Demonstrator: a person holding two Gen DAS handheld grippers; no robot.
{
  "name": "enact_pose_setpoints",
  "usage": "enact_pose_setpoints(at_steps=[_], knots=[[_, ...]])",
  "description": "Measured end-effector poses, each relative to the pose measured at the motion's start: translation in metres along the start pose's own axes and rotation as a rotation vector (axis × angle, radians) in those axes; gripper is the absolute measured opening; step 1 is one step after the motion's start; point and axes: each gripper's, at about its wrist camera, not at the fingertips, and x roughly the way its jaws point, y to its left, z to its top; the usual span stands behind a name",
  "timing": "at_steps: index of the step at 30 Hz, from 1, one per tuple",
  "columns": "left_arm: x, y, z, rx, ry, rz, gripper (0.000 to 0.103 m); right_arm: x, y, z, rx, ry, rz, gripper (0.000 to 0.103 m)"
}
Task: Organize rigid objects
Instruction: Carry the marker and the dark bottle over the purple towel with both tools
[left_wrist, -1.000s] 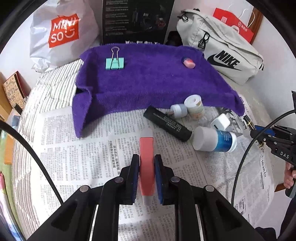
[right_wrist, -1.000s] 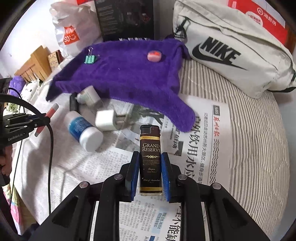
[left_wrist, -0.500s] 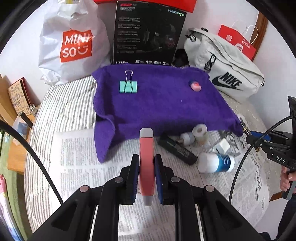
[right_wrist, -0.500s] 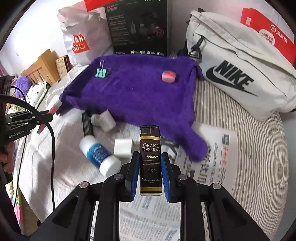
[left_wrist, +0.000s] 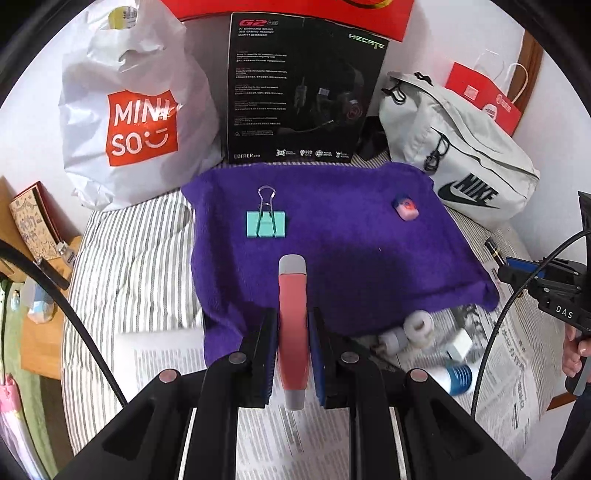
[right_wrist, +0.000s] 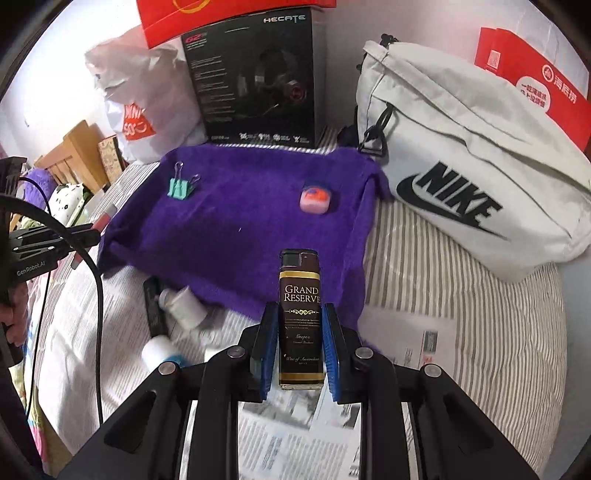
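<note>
While both grippers hang over the purple towel, the left gripper is clamped on a pink pen-like stick and the right gripper pinches a dark lighter.

A bedroom in a home: the work surface was a bed with a striped sheet, backed by a wooden headboard. A Miniso shopping bag, a headset box and a Nike bag stood along the wall.
</note>
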Motion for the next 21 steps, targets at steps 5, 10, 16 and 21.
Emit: enact_pose_setpoints(at_steps=[5,10,16,21], knots=[[0.017,0.005,0.016,-0.007,0.009,-0.005,0.016,0.012,-0.005,0.019,0.012,-0.003,-0.009,0.023],[0.035,0.012,0.026,-0.033,0.021,-0.011,0.016,0.030,-0.007,0.031,0.015,0.009,-0.023,0.023],[0.047,0.017,0.032,-0.044,0.038,-0.011,0.016,0.065,-0.011,0.043,0.022,0.040,-0.044,0.023],[0.056,0.022,0.035,-0.051,0.056,-0.005,0.016,0.089,-0.011,0.047,0.016,0.072,-0.046,0.023]])
